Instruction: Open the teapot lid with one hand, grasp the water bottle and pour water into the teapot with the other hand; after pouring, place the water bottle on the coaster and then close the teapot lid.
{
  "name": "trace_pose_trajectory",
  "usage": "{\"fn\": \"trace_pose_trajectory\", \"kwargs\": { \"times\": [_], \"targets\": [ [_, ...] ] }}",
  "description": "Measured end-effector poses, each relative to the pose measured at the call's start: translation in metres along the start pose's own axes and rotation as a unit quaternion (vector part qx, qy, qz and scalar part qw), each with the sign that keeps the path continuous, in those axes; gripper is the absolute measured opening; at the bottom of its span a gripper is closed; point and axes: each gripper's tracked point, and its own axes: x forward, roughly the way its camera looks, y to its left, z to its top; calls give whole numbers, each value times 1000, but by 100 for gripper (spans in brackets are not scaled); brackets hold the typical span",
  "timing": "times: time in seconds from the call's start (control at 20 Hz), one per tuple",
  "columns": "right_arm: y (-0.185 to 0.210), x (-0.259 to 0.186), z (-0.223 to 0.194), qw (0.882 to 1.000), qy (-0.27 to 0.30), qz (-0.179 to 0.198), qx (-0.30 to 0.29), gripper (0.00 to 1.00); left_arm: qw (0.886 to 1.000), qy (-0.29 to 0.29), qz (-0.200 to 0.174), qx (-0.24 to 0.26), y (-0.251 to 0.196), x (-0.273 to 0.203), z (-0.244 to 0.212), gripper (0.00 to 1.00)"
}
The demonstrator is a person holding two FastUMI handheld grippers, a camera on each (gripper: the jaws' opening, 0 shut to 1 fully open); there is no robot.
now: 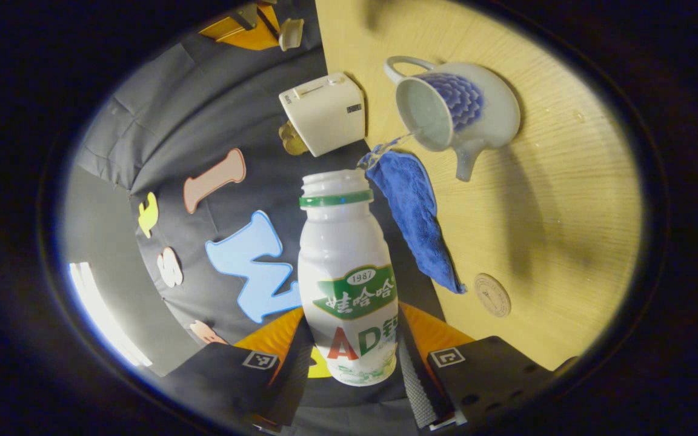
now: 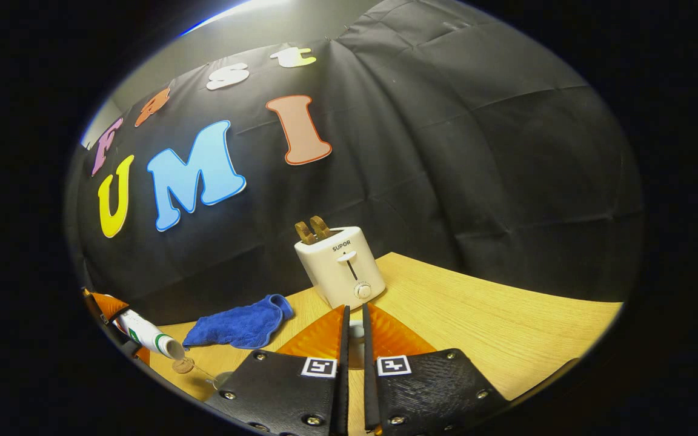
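Observation:
My left gripper is shut on a white water bottle with a green neck ring and no cap. The bottle is tipped toward the white and blue teapot on the wooden table, and a thin stream of water runs from its mouth into the open teapot. A round coaster lies near the teapot. In the right gripper view, my right gripper is held above the table, shut on a small pale piece that looks like the teapot lid. The tipped bottle and coaster appear low at the left.
A blue cloth lies by the table's back edge between the bottle and the teapot. A white toaster with two slices of toast stands at the back of the wooden table, against the booth's wall.

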Motion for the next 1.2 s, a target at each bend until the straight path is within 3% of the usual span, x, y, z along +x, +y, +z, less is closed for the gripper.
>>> {"fn": "trace_pose_trajectory", "kwargs": {
  "times": [0.45,0.65,0.75,1.2],
  "targets": [
    [-2,0,1,1000,0,0,5,10,1000,-10,10,26,6,0,5,82],
    [-3,0,0,1000,1,0,9,10,999,-14,14,37,7,-1,8,76],
    [-3,0,1,1000,2,1,12,10,999,-16,14,41,8,-1,10,82],
    [-5,1,-1,1000,3,1,21,10,998,-26,19,56,9,-2,14,81]
  ]
}}
